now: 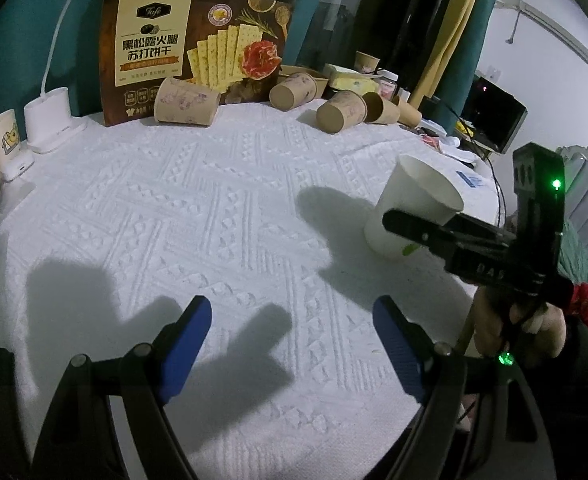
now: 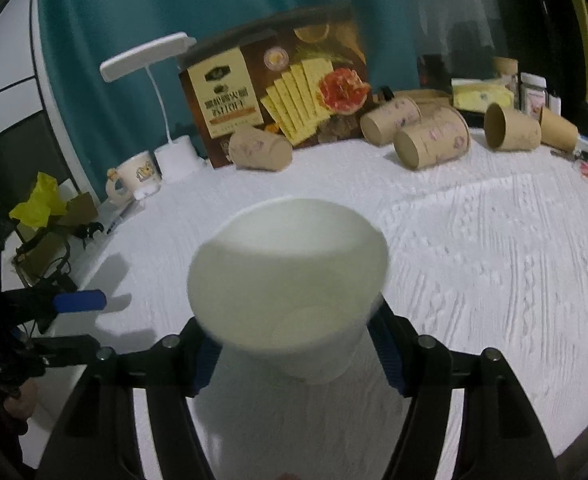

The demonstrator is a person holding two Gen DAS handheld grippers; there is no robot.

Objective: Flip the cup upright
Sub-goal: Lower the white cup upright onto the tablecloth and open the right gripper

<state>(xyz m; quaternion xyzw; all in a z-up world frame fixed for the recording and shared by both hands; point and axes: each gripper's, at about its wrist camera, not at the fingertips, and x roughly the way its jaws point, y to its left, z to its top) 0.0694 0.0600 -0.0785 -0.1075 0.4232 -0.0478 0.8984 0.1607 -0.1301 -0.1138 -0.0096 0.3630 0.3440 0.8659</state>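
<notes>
**White cup upright, right claw letting go**

The right claw has the white cup between its blue pads. In the right wrist view a sliver of gap shows on both sides of the cup wall, so the pads look to have come off it; the picture is blurred there, and a light touch cannot be ruled out. I judge the claw open around the cup and not squeezing it.

The cup stands mouth up on the white cloth that covers the worktop, leaning a little. In the left wrist view it sits at about 3 o'clock, with one black finger of the right claw crossing in front of its lower wall. Its base seems to rest on the cloth, though the finger hides part of it.

The left claw hangs open over bare cloth at 6 o'clock, well apart from the cup and holding nothing.

Further out, at about 12 o'clock, several brown paper cups lie on their sides before a cracker box, with a white lamp at 10 o'clock.

By my reading the flip of this cup is done. What is left is to draw the right claw back without knocking it. Whether the brown cups also belong to the job, the task line does not say.
</notes>
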